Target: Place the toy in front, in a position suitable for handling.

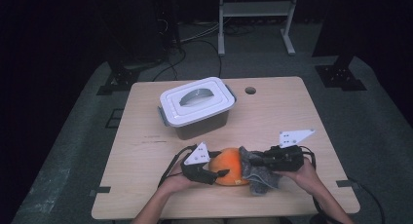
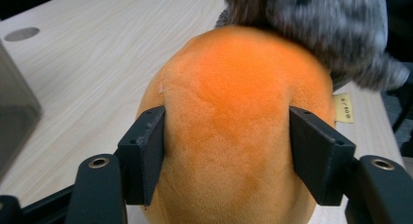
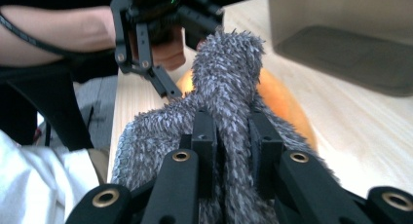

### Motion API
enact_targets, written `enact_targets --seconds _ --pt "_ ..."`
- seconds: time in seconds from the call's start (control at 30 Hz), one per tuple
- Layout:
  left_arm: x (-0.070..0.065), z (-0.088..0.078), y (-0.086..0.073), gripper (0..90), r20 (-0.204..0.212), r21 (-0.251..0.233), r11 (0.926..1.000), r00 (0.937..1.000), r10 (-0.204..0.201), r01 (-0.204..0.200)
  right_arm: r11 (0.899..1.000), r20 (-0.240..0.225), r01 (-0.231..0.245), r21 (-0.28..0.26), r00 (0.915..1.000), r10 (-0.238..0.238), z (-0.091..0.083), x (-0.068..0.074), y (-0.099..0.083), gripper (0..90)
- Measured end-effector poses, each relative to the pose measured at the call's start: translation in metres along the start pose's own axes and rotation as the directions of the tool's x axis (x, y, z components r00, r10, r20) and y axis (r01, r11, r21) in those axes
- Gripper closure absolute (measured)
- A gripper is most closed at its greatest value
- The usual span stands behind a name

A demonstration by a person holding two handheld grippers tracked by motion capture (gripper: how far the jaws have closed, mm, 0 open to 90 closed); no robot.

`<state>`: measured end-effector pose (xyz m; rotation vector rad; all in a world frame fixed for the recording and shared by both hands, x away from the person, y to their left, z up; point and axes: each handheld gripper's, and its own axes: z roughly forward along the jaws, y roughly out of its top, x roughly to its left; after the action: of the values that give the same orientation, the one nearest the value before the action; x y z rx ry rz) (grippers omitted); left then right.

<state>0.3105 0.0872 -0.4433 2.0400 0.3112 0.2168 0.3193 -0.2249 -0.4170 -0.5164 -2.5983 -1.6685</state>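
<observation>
At lower centre of the high view, the left gripper [image 1: 220, 174] clamps the round orange plush toy [image 1: 231, 166], steadying it, while the right gripper [image 1: 247, 161] pinches the fuzzy grey cloth [image 1: 260, 177] to wipe it.

Lidded box [image 1: 197, 107], white lid with grey handle, centre frame on wooden table [image 1: 292, 117]. Round hole [image 1: 250, 90] in table, right of box. Metal rack [image 1: 256, 17] top centre.

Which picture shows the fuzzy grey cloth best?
The right gripper view: the grey cloth stands close and sharp, pinched between that gripper's fingers. The left gripper view catches its blurred edge behind the orange plush toy; the high view shows it small.
</observation>
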Motion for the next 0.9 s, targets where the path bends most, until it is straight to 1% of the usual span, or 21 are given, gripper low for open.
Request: enact_targets --seconds 0.07,0.1,0.17,0.23,0.27,0.33,0.37,0.4,0.43,0.47,0.53,0.57,0.6,0.63,0.67,0.7,0.73,0.77,0.8,0.83,0.9 --pt "0.0 -0.001 -0.002 32.3 0.005 -0.007 0.9999 1.0 -0.007 0.007 1.0 0.009 0.005 0.012 0.9999 -0.005 0.004 -0.001 -0.001 76.3" --pt "0.0 -0.001 -0.003 32.4 0.006 -0.008 0.9999 1.0 -0.007 0.007 1.0 0.022 0.0 0.015 0.9998 0.0 0.003 -0.003 -0.001 76.3" --pt "0.0 -0.001 -0.003 32.6 0.002 -0.006 1.0 1.0 -0.002 0.002 0.999 0.061 -0.003 0.036 0.9981 0.001 0.001 -0.006 -0.001 76.3" --pt "-0.001 -0.001 -0.003 32.8 -0.002 -0.007 1.0 1.0 0.003 -0.003 0.999 0.066 -0.01 0.04 0.9978 0.008 -0.002 -0.006 -0.002 76.2" --pt "-0.001 -0.001 -0.003 32.7 -0.003 -0.005 1.0 1.0 0.005 -0.005 0.999 0.056 -0.008 0.034 0.9984 0.006 -0.003 -0.004 -0.003 76.2" --pt "0.0 -0.001 -0.003 32.0 0.0 -0.006 1.0 1.0 0.003 -0.003 1.0 0.002 0.006 0.012 1.0 -0.006 -0.003 0.002 -0.003 76.0" --pt "-0.001 -0.001 -0.003 30.9 0.006 -0.008 1.0 1.0 0.005 -0.005 1.0 -0.015 0.019 0.01 0.9997 -0.019 -0.002 0.005 -0.003 75.8" --pt "-0.001 -0.001 -0.002 29.2 0.01 -0.01 0.9999 0.9999 0.011 -0.011 0.999 -0.014 0.035 0.016 0.9993 -0.035 0.0 0.007 -0.003 75.8" --pt "-0.001 -0.002 -0.002 27.0 0.017 -0.015 0.9998 0.9998 0.013 -0.013 0.999 -0.013 0.037 0.024 0.9992 -0.036 0.001 0.007 -0.003 75.8" --pt "-0.001 -0.002 -0.001 24.1 0.027 -0.026 0.9996 0.9996 0.009 -0.008 0.999 -0.003 0.037 0.027 0.9993 -0.037 0.001 0.006 -0.002 76.0" --pt "0.001 -0.001 0.0 16.5 0.05 -0.041 0.9992 0.9988 0.003 -0.001 0.999 -0.004 0.034 0.024 0.9994 -0.034 0.0 0.004 -0.002 76.0" --pt "0.002 0.0 0.001 11.7 0.066 -0.042 0.9991 0.9978 -0.008 0.011 0.999 -0.014 0.036 0.021 0.9992 -0.036 0.001 0.004 -0.002 75.9" --pt "0.002 0.002 0.001 7.7 0.07 -0.045 0.9989 0.9975 -0.012 0.015 0.999 -0.032 0.037 0.02 0.9988 -0.037 0.001 0.005 -0.002 75.8" --pt "0.001 0.003 0.0 6.2 0.06 -0.046 0.9989 0.9981 -0.008 0.011 0.999 -0.053 0.046 0.016 0.9976 -0.045 0.003 0.006 -0.002 75.8" --pt "0.001 0.005 0.0 6.1 0.058 -0.041 0.9991 0.9983 -0.009 0.011 0.998 -0.059 0.058 0.02 0.9966 -0.057 0.005 0.007 -0.002 75.8" --pt "0.0 0.005 0.0 8.3 0.047 -0.029 0.9996 0.9989 -0.001 0.003 0.998 -0.052 0.061 0.024 0.9969 -0.059 0.006 0.008 -0.002 75.7" --pt "0.0 0.004 -0.001 15.8 0.024 -0.023 0.9996 0.9995 0.019 -0.018 0.998 -0.048 0.056 0.021 0.9973 -0.055 0.006 0.007 -0.002 75.7" --pt "0.0 0.002 -0.001 23.2 0.015 -0.024 0.9996 0.9997 0.017 -0.017 0.999 -0.037 0.05 0.018 0.9981 -0.049 0.005 0.005 -0.002 76.0" --pt "0.0 0.002 -0.001 27.2 0.01 -0.02 0.9996 0.9997 0.022 -0.021 0.999 -0.015 0.035 0.017 0.9993 -0.035 0.004 0.002 -0.003 76.1" --pt "0.0 0.001 -0.001 30.2 0.005 -0.015 0.9995 0.9996 0.028 -0.028 1.0 0.015 0.02 0.015 0.9997 -0.021 0.002 -0.001 -0.004 76.1" --pt "-0.001 0.0 -0.002 32.3 0.001 -0.015 0.9995 0.9996 0.028 -0.028 1.0 0.066 0.003 0.023 0.9978 -0.005 -0.001 -0.006 -0.007 76.2"
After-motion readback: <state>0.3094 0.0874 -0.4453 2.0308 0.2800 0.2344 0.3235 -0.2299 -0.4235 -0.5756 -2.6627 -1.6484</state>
